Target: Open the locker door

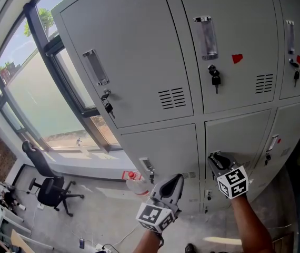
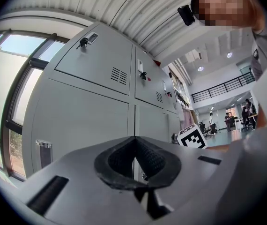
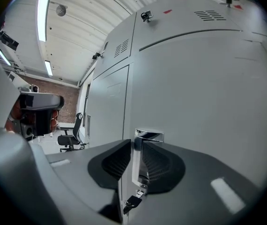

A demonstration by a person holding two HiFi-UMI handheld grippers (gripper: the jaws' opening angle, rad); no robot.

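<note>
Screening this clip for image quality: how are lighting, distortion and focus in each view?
Head view: even daylight from the window, sharp, locker doors bowed by the wide lens. Left gripper view: heavy fisheye, dark corners, the shut left gripper filling the foreground. Right gripper view: fisheye, glaring ceiling light, locker handle in the right gripper crisp.

Lockers (image 1: 192,62) ahead — window (image 1: 39,88), office chair (image 1: 50,187) to left; handle (image 3: 146,136) between jaws of right gripper (image 1: 216,158)

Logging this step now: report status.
Left gripper jaws shut, empty. Right gripper jaws clamp the handle. Locker door closed. Nothing in the way.
</note>
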